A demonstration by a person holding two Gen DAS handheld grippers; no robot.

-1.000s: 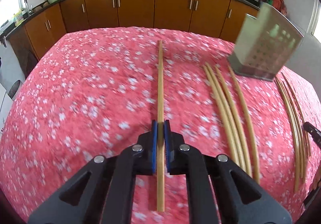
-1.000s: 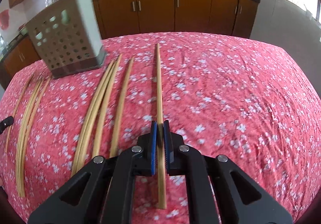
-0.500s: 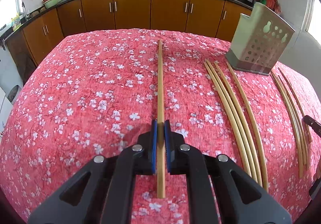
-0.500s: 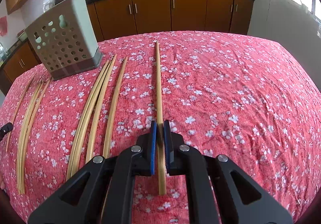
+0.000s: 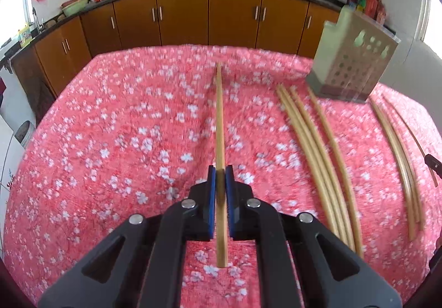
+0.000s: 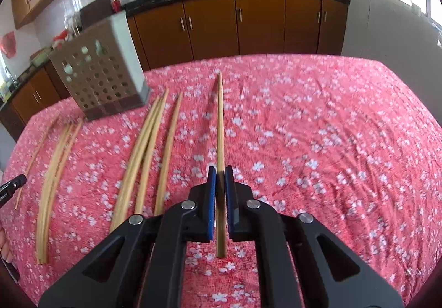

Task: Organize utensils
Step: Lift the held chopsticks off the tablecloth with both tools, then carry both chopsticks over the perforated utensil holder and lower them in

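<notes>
Right wrist view: utensil holder (image 6: pixel 102 79) on tablecloth (image 6: pixel 317 128), far left. Loose chopsticks (image 6: pixel 146 153) lie before it, another bundle (image 6: pixel 55 170) further left. Kitchen cabinets (image 6: pixel 234 26) behind.

Motion blur smeared the floral tablecloth (image 5: pixel 116 125) and the loose chopsticks (image 5: pixel 317 159) at 3 o'clock in the left wrist view, so their count could not be fixed; the bundle (image 6: pixel 52 186) at 9 o'clock in the right wrist view blurred likewise. The blue pads (image 5: pixel 211 197) hid the middle of the held chopstick (image 5: pixel 220 120) in the left wrist view, and in the right wrist view the second held chopstick (image 6: pixel 220 125) was covered the same way. The perforated holder (image 6: pixel 102 79) showed nothing of its inside, and a black gripper tip (image 6: pixel 12 185) was cut off at the 9 o'clock edge.
</notes>
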